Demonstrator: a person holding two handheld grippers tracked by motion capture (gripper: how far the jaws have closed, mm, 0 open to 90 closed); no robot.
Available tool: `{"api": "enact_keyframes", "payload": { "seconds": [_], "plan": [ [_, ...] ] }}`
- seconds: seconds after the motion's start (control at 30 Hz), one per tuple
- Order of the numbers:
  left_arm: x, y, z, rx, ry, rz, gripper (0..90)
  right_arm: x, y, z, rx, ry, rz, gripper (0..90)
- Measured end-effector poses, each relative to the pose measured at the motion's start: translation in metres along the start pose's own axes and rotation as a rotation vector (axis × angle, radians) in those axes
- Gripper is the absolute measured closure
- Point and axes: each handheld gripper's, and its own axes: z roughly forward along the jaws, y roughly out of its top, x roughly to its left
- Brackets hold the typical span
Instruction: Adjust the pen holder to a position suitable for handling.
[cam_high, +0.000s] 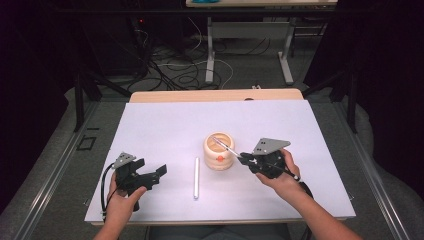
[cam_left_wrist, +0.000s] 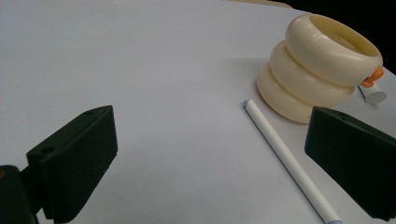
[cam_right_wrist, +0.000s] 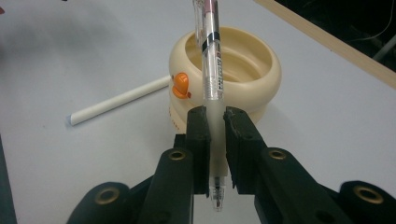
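— What do the two claws look like?

— The left claw (cam_high: 161, 171) and the right claw (cam_high: 243, 158) are both black, blocky tools, each topped by a grey three-cornered plate with small dark holes. A black cable loops away from the left one.

— And seen up close?

— The left one's jaws are thick black blocks with ribbed inner faces and small screw holes. The right claw (cam_right_wrist: 215, 122) has angular black links with brass-ringed holes at the joints.

— Sleeves?

— None; both forearms are bare.
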Motion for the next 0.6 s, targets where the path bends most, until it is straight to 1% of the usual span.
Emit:
{"api": "enact_keyframes", "payload": {
  "seconds": [0.07,0.1,0.13,0.17,0.2,0.23,0.37,0.4,0.43,0.47,0.6],
  "plan": [
    [0.000,0.000,0.000,0.000,0.000,0.001,2.7,0.003,-0.001,0.001,0.000,-0.003,-0.005,80.7],
    [0.000,0.000,0.000,0.000,0.000,0.000,2.7,0.005,-0.001,0.002,0.002,0.004,-0.029,80.7],
    [0.000,0.000,0.000,0.000,0.000,0.001,2.7,0.005,-0.001,0.002,0.002,0.004,-0.029,80.7],
    [0.000,0.000,0.000,0.000,0.000,0.001,2.7,0.007,-0.002,0.004,-0.003,0.005,-0.039,80.7],
    [0.000,0.000,0.000,0.000,0.000,0.001,2.7,0.007,-0.002,0.004,0.011,0.013,-0.059,80.7],
    [0.000,0.000,0.000,0.000,-0.001,0.001,2.7,0.009,-0.002,0.006,0.005,0.015,-0.069,80.7],
    [-0.001,0.000,0.000,0.001,0.000,0.005,2.7,0.017,-0.002,0.009,0.019,0.034,-0.132,80.7],
    [-0.001,0.000,0.000,0.001,-0.001,0.006,2.8,0.019,-0.002,0.010,0.022,0.034,-0.144,80.7],
    [-0.001,0.000,0.000,0.001,-0.002,0.007,2.8,0.023,-0.002,0.011,0.027,0.027,-0.183,80.7],
    [-0.001,0.000,0.000,0.001,-0.002,0.007,2.8,0.023,-0.002,0.011,0.027,0.027,-0.183,80.7],
    [-0.001,0.000,0.000,-0.001,-0.006,0.013,2.8,0.030,-0.002,0.014,0.046,0.015,-0.240,80.7]
  ]
}}
